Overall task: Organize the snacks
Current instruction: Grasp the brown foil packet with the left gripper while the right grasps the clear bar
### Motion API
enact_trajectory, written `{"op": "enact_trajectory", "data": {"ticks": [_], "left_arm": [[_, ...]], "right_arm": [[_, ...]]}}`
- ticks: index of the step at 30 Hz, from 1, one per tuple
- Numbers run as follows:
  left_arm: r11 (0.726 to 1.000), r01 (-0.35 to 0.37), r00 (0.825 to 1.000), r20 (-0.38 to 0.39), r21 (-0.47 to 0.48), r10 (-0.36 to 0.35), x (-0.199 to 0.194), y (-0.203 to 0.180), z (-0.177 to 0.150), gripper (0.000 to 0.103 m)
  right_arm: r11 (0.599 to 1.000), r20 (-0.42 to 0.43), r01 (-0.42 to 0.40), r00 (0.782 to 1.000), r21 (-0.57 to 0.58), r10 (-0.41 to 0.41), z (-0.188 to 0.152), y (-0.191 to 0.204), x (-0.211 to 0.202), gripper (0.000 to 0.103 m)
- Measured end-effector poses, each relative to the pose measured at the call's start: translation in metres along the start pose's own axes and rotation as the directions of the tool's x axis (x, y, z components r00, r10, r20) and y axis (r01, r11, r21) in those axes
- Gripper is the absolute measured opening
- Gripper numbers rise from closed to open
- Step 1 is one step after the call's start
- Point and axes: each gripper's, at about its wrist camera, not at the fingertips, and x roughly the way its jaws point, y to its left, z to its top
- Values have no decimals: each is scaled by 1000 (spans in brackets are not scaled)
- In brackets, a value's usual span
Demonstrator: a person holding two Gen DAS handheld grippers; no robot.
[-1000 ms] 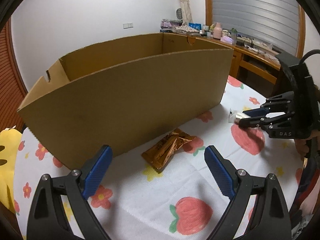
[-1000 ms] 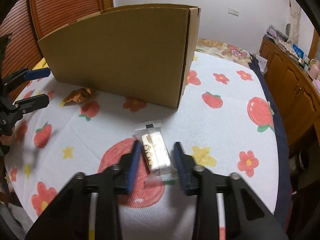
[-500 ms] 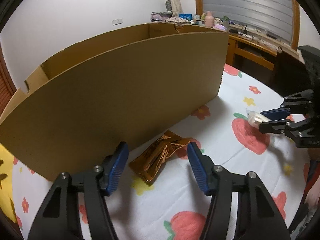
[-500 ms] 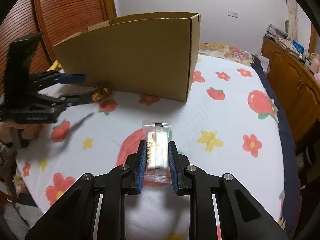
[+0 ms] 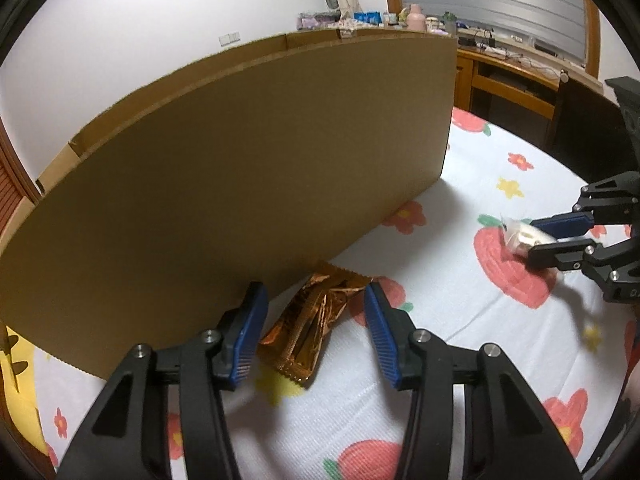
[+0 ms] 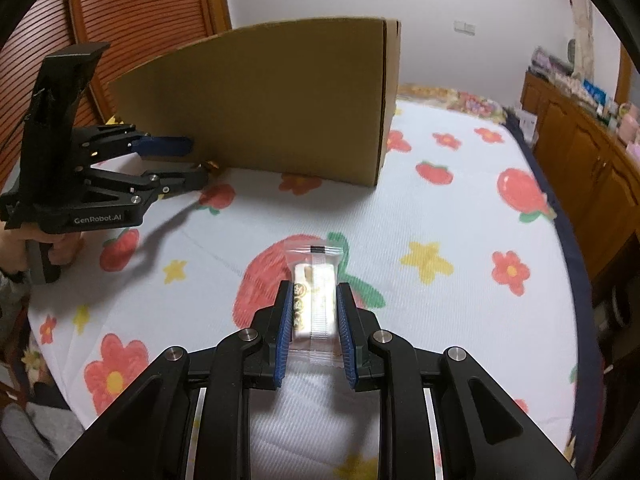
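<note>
A crinkled orange foil snack point(image 5: 308, 320) lies on the flowered cloth against the front wall of the big cardboard box point(image 5: 240, 180). My left gripper point(image 5: 314, 292) straddles it, jaws closing, with the right pad still clear of the foil. In the right wrist view that gripper point(image 6: 198, 160) sits low at the box's point(image 6: 280, 100) base, with only a glint of the foil snack point(image 6: 211, 166) showing. My right gripper point(image 6: 315, 288) is shut on a white bar in a clear wrapper point(image 6: 314, 300), held above the cloth. The left wrist view shows the right gripper point(image 5: 532, 240) and its white bar point(image 5: 520, 236) at far right.
The table wears a white cloth with strawberries and flowers point(image 6: 440, 220). A wooden sideboard with clutter point(image 6: 580, 140) runs along the right. A slatted wooden door point(image 6: 140, 20) stands behind the box. A person's hand point(image 6: 56, 252) holds the left gripper.
The left gripper moved in over the orange snack and its jaws narrowed around it. The right gripper closed on the white bar and lifted it slightly off the cloth.
</note>
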Motion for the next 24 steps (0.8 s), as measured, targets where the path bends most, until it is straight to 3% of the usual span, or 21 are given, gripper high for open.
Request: {"op": "enact_trajectory", "data": {"ticks": [5,9,24], "left_arm": [[999,33,999,-34,-40,-34,6,5,-1,48],[997,57,998,-33,-59,-59,3,7,-6,24],[992,61,998,39,-114,-57,-36,-2,-27,23]], "right_arm": [[1000,6,-6,1000,3,6,1,-2,0,19],[1000,8,0,1000,-1,0,0,-1,0,19],[1000,9,4,1000,-1,-4,0,1,0,20]]}}
